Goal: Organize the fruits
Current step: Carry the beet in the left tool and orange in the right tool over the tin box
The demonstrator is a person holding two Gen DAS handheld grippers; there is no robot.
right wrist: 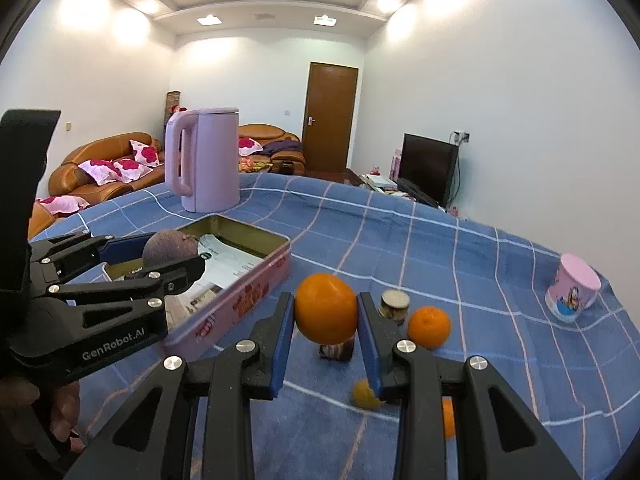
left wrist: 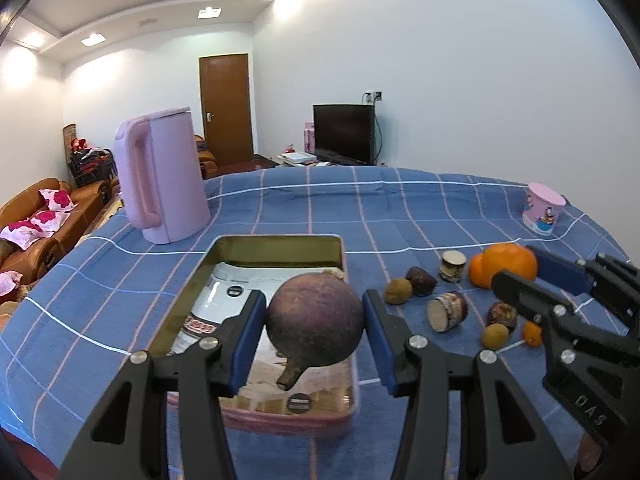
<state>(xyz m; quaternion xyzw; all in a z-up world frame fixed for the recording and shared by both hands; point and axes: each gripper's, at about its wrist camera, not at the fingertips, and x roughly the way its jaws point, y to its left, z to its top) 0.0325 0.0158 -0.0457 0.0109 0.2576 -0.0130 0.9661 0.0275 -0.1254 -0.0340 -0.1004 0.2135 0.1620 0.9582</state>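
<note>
While clamped between jaws, mangosteen [left wrist: 315, 316], orange [right wrist: 326, 308]

Dark purple round fruit [left wrist: 315, 317], stem end tilted down toward camera, clamped between blue pads above open pink tin [left wrist: 280, 412]. Tin rectangular, gold-lined, printed paper inside, lying flat on blue checked cloth. Orange [right wrist: 326, 309] gripped off cloth just right of tin. Second orange [right wrist: 429, 327], brown cut-ended pieces [left wrist: 447, 312] and small yellowish fruits [left wrist: 495, 336] scattered on cloth beside tin.
</note>
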